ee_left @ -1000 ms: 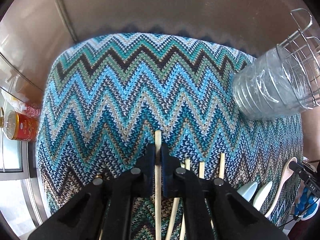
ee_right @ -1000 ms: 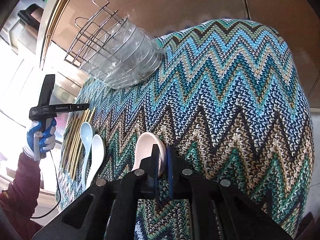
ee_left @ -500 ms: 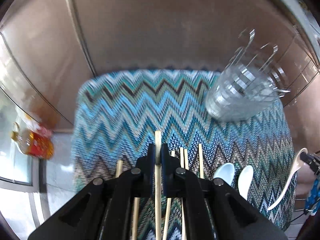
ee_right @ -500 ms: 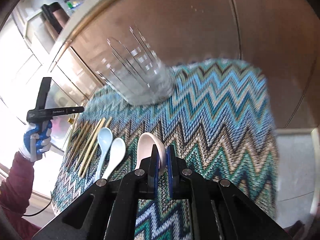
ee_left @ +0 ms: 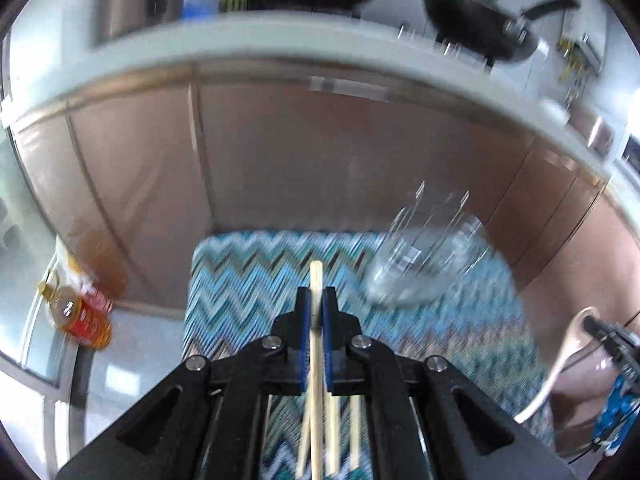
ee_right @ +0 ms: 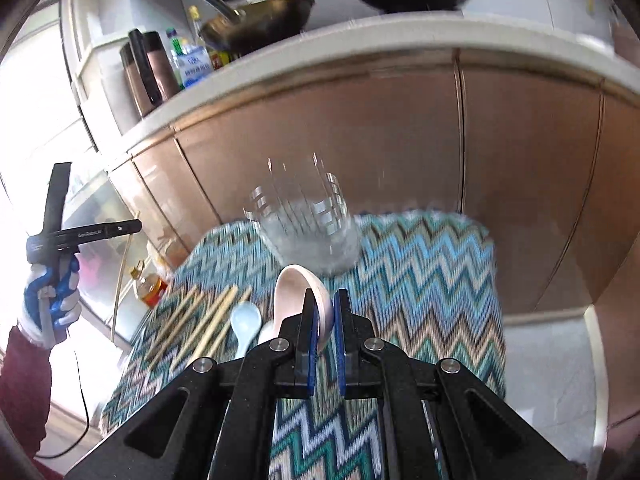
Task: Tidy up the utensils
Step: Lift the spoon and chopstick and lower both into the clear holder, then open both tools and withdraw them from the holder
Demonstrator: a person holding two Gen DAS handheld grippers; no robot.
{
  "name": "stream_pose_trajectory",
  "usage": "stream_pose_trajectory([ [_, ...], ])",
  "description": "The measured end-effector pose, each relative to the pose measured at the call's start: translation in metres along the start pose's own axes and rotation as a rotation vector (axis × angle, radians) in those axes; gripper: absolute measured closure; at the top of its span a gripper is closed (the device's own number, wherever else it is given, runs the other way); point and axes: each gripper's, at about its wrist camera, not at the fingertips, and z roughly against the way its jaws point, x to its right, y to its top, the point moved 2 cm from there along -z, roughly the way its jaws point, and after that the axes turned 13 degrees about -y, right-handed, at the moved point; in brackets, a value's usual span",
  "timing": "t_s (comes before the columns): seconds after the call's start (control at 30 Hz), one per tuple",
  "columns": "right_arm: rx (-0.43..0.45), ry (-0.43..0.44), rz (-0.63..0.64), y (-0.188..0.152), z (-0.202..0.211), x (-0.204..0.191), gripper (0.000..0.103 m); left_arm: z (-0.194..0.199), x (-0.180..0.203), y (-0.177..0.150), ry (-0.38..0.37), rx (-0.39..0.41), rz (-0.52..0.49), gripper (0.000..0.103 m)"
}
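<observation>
My left gripper [ee_left: 316, 301] is shut on a wooden chopstick [ee_left: 316, 280], held well above the zigzag cloth [ee_left: 248, 280]. More chopsticks [ee_left: 332, 432] lie on the cloth below it. My right gripper [ee_right: 326, 304] is shut on a pale pink spoon [ee_right: 296, 284], also lifted off the cloth. That spoon [ee_left: 568, 344] shows at the right edge of the left wrist view. A clear cup in a wire holder [ee_right: 304, 232] stands at the far end of the cloth; the cup [ee_left: 424, 272] is blurred in the left view. Two light spoons [ee_right: 245, 320] and several chopsticks [ee_right: 200, 316] lie left of my right gripper.
The cloth covers a small table [ee_right: 420, 280] in front of brown cabinet doors [ee_right: 360, 140]. A counter [ee_right: 320, 36] above carries pans and bottles. An oil bottle [ee_left: 76, 316] stands on the floor at the left. A gloved hand [ee_right: 48, 300] holds the left gripper's handle.
Both grippers have risen and tilted upward with their utensils, so the table looks smaller and the counter above the cabinets has come into view. Both grips are unchanged.
</observation>
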Motion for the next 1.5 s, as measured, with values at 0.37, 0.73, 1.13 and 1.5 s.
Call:
stream_pose_trajectory([
  [0.37, 0.287, -0.21, 0.103, 0.102, -0.026, -0.048, 0.096, 0.018, 0.057, 0.087, -0.126, 0.535, 0.071, 0.098],
  [0.73, 0.339, -0.356, 0.205, 0.107, -0.117, -0.057, 0.096, -0.077, 0.071, 0.096, -0.035, 0.714, 0.057, 0.098],
  [1.13, 0.319, -0.346, 0.203, 0.071, -0.152, -0.058, 0.066, -0.134, 0.059, 0.058, 0.045, 0.671, 0.023, 0.067],
  [1.5, 0.367, -0.32, 0.152, 0.072, -0.08, -0.057, 0.062, -0.035, 0.051, 0.06, 0.073, 0.653, -0.037, 0.063],
])
